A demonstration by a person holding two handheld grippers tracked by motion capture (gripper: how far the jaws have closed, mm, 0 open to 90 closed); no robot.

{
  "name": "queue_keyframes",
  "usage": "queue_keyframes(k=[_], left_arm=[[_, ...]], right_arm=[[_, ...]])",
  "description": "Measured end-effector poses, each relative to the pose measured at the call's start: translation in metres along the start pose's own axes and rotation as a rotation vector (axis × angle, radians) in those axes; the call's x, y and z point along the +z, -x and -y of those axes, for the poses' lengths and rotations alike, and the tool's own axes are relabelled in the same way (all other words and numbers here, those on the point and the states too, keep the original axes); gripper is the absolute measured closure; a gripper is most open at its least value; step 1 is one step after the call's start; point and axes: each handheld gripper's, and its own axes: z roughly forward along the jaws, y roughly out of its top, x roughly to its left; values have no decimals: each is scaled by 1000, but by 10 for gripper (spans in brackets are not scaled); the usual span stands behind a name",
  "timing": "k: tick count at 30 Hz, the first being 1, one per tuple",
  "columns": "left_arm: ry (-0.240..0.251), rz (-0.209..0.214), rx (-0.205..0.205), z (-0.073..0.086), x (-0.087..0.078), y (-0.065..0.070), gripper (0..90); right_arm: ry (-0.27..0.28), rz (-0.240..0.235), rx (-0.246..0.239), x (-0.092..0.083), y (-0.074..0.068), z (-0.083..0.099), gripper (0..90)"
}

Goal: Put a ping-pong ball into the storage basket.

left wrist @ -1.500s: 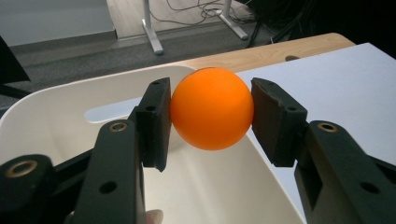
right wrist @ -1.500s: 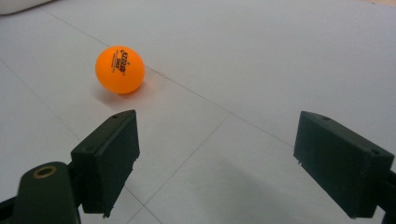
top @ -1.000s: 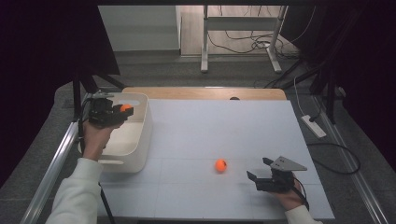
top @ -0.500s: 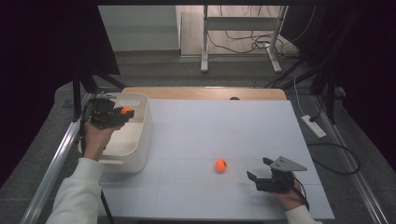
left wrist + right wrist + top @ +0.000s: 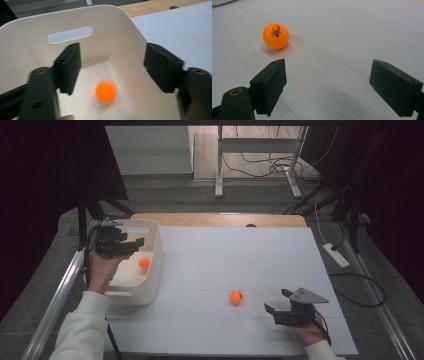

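Orange ball on the table: a smooth, round, matt plastic ball (image 5: pixel 275 35) with small dark print that the right gripper view makes legible, lying on the white sheet-covered table (image 5: pixel 240 255), near the right gripper but apart from it.
Right gripper (image 5: pixel 279 303): black jaws spread wide with nothing between them, held low over the table (grey three-cornered plate on top).
Left gripper (image 5: pixel 112 65): its jaws have just been opening and now stand apart, empty.
Second orange ball (image 5: pixel 106 90): blurred in the left gripper view, inside the tub below the jaws.
White plastic tub (image 5: pixel 150 270): rounded corners, slotted handle, smooth walls.
Beyond: bare wooden table edge (image 5: pixel 220 219), then grey floor with cables (image 5: pixel 255 167).
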Motion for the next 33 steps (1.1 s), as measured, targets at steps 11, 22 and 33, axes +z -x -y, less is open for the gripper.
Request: queue_keyframes(k=[11, 22, 33], left_arm=[[90, 100, -2, 5, -11, 7, 187], [159, 180, 18, 8, -23, 19, 159], [191, 268, 15, 13, -25, 34, 147]], right_arm=[[5, -5, -3, 0, 0, 0, 139], [14, -22, -2, -2, 1, -1, 140], [17, -24, 11, -3, 2, 0, 141]])
